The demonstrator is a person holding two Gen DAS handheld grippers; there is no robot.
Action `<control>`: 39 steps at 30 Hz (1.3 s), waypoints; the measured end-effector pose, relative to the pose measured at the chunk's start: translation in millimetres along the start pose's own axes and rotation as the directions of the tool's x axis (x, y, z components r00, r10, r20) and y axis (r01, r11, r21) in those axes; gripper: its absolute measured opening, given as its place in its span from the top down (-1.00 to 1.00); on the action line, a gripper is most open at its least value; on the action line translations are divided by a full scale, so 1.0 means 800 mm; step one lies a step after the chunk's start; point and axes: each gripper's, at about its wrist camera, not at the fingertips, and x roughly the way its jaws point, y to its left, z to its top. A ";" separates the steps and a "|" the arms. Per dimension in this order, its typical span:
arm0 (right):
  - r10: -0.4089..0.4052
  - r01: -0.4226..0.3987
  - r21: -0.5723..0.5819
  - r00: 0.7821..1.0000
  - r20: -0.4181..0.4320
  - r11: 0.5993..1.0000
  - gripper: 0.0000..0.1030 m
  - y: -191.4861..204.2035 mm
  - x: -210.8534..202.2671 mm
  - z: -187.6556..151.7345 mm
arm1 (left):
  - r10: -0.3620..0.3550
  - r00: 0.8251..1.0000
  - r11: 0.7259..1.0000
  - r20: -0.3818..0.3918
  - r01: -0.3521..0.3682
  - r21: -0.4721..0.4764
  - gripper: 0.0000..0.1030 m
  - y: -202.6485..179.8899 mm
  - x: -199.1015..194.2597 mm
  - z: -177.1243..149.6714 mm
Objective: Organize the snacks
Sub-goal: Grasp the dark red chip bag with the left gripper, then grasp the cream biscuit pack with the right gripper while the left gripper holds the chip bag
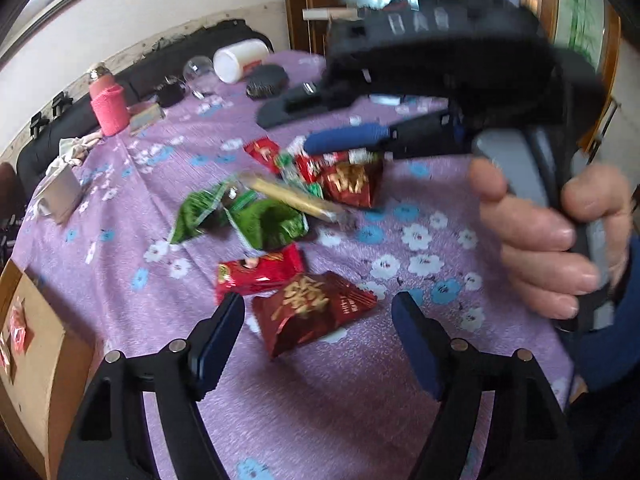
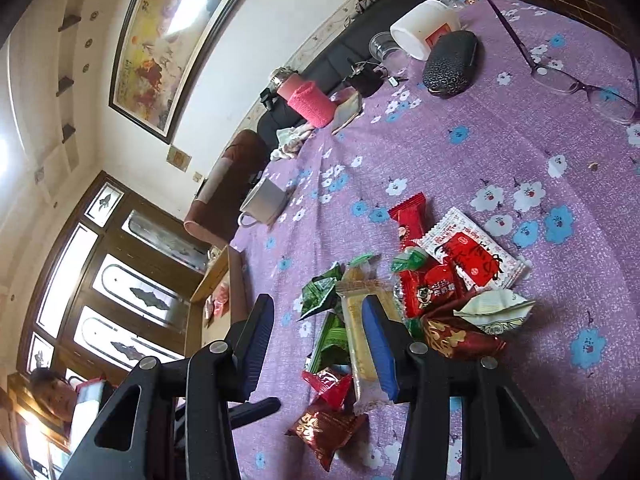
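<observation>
Tongs, left (image 1: 318, 320) and right (image 2: 316, 316), gape empty; gold bar (image 2: 362, 340) lies lengthwise between right's.

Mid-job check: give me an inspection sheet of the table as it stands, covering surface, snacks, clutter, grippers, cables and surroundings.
Surface: purple floral tablecloth.
Job's things: loose pile of snack packets, among them a dark red packet, green packets and a long gold bar; cardboard box at the table edge already holds red packets.
Clutter: glasses, glasses case, white tub, pink-sleeved bottle, mug.
Grippers: left gripper open, empty; right gripper open, empty.
Cables: nothing seen.
Surroundings: framed painting, wooden doors.
</observation>
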 end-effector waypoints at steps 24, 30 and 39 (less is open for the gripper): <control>-0.275 0.257 -0.176 0.957 -0.093 0.950 -0.14 0.003 0.050 -0.023 | -0.081 0.996 0.952 0.033 0.087 -0.292 0.30 0.078 0.004 -0.021; -0.225 0.206 -0.188 0.971 -0.087 0.960 0.29 0.012 0.048 -0.026 | -0.101 0.993 0.939 0.067 0.118 -0.323 0.30 0.089 0.002 -0.020; -0.231 0.223 -0.224 0.973 -0.009 0.949 0.30 0.027 0.036 -0.026 | -0.100 0.990 0.915 0.098 0.131 -0.381 0.30 0.107 0.000 -0.023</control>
